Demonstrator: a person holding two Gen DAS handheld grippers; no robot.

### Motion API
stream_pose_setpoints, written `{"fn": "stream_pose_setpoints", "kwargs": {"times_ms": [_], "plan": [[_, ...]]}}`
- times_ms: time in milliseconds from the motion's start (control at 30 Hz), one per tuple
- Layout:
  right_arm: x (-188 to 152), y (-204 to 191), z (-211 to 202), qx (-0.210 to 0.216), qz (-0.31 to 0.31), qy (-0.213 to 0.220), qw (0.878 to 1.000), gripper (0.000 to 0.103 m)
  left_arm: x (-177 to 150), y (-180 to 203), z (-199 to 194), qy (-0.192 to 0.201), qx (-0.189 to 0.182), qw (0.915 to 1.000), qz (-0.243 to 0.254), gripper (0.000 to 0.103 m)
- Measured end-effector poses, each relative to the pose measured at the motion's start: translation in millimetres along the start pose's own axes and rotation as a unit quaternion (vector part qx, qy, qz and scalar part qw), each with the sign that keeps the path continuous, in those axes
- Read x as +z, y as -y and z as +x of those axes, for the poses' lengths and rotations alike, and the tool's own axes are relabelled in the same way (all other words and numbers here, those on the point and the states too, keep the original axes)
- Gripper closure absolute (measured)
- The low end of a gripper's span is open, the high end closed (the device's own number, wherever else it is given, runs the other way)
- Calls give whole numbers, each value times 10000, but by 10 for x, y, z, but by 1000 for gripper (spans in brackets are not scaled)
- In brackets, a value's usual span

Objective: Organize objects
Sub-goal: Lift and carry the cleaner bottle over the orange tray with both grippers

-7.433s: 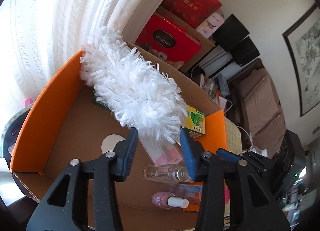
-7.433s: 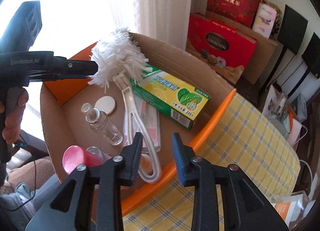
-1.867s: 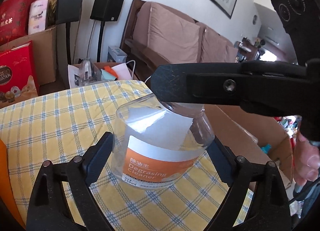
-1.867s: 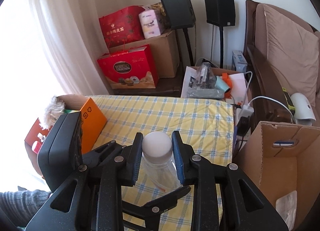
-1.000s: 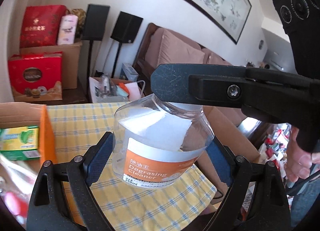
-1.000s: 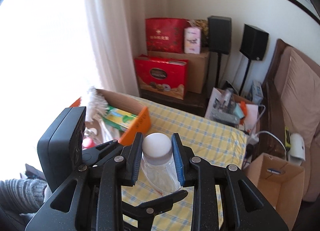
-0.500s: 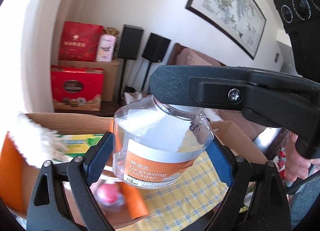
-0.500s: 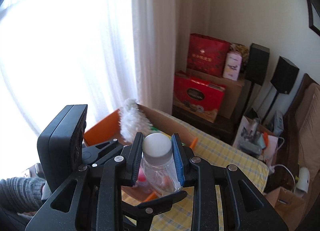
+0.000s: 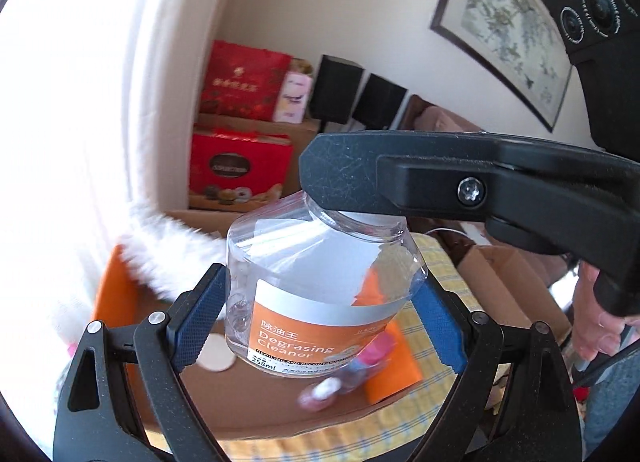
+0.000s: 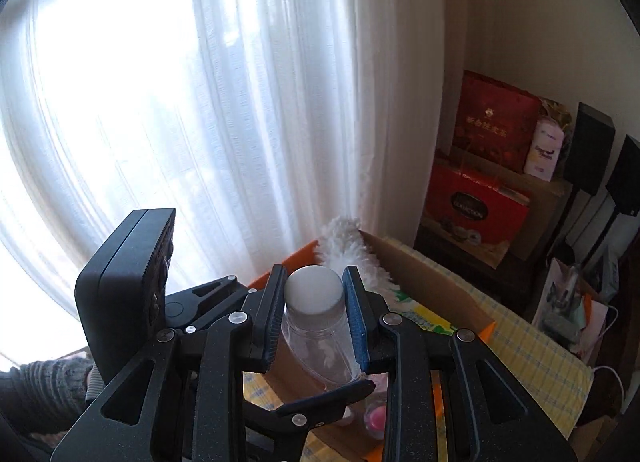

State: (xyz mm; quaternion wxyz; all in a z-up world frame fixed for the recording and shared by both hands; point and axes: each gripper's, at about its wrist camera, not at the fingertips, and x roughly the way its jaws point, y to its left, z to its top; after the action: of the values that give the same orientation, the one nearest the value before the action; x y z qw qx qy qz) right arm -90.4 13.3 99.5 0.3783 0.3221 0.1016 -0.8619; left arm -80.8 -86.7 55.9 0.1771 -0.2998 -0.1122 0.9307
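A clear degreasing cleaner bottle (image 9: 320,294) with an orange label hangs in the air, held by both grippers. My left gripper (image 9: 320,322) is shut on its body. My right gripper (image 10: 314,302) is shut on its white cap (image 10: 314,288); one of its fingers (image 9: 440,186) crosses above the bottle in the left wrist view. Below the bottle lies the open cardboard box with orange flaps (image 9: 116,302), also seen in the right wrist view (image 10: 424,274). It holds a white duster (image 9: 168,258), a pink bottle (image 9: 360,362) and a green packet (image 10: 416,318).
The box stands on a yellow checked cloth (image 10: 532,354). White curtains (image 10: 200,102) hang behind the box. Red gift boxes (image 10: 476,206) and black speakers (image 10: 592,150) stand by the wall. Another cardboard box (image 9: 500,282) is at the right.
Both grippers have carried the bottle from above the checked cloth leftwards to above the orange-flapped box. The grip on the bottle has not changed.
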Motion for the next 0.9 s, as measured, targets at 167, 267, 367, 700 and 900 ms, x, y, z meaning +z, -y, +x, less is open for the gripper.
{"fn": "stream_pose_setpoints", "kwargs": {"times_ms": [167,267,367,700,900], "plan": [[-28,-85,309,230,-19,-123,9997,74,-112,-322,4,-124,135,9996,-199,14],[-48,-133,488,347,-21,-199,9992,74,-198,-487,22,-180,206,9992,-298,14],[-51,-184,619,421,-33,-249,9988,74,-274,-623,32,-220,264,9987,-382,14],[-166,-212,1060,627,54,-485,9968,74,-488,-956,177,-458,402,9966,-549,14],[-250,-131,1235,720,145,-594,9955,74,-601,-1024,241,-610,454,9958,-509,14]]}}
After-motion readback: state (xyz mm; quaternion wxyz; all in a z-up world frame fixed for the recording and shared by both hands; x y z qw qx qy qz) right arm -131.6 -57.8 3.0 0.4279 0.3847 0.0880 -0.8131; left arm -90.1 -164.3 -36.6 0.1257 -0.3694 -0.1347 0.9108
